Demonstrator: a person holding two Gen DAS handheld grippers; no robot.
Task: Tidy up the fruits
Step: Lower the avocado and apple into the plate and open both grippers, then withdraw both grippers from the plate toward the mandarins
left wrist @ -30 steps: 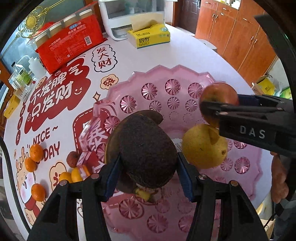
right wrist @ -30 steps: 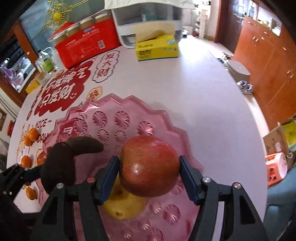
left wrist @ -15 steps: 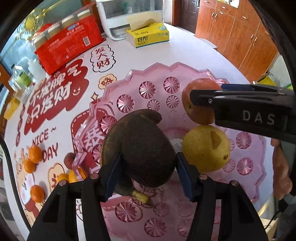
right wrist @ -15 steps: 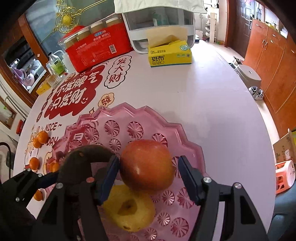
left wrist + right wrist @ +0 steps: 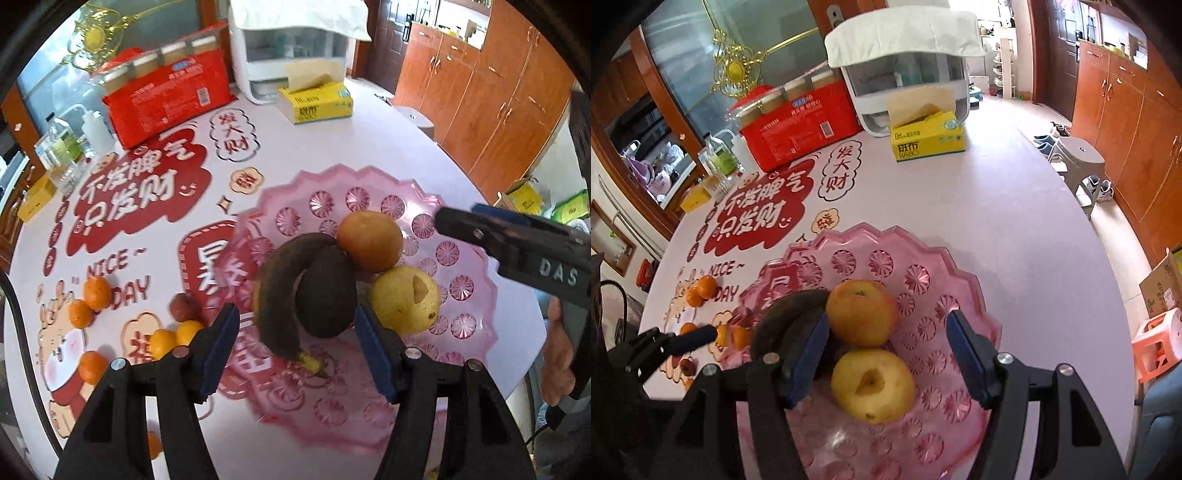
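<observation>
A pink scalloped fruit tray (image 5: 461, 288) (image 5: 923, 280) holds a blackened curled banana (image 5: 306, 284) (image 5: 783, 317), a red-orange apple (image 5: 369, 243) (image 5: 862, 317) and a yellow pear (image 5: 404, 299) (image 5: 871, 384). My left gripper (image 5: 297, 339) is open, its pads on either side of the banana and just clear of it. My right gripper (image 5: 886, 354) is open above the tray, the apple and pear lying between and beyond its pads. The right gripper's body also shows in the left wrist view at the right edge.
Several small oranges (image 5: 92, 295) (image 5: 703, 290) and a dark red fruit (image 5: 181, 308) lie on the table left of the tray. A red package (image 5: 166, 99), a yellow tissue box (image 5: 929, 138) and a white dispenser (image 5: 908, 85) stand at the back. Bottles (image 5: 66, 147) stand far left.
Both grippers opened: the left let go of the banana and the right let go of the apple, which now lie in the tray. Both grippers drew back from the tray.
</observation>
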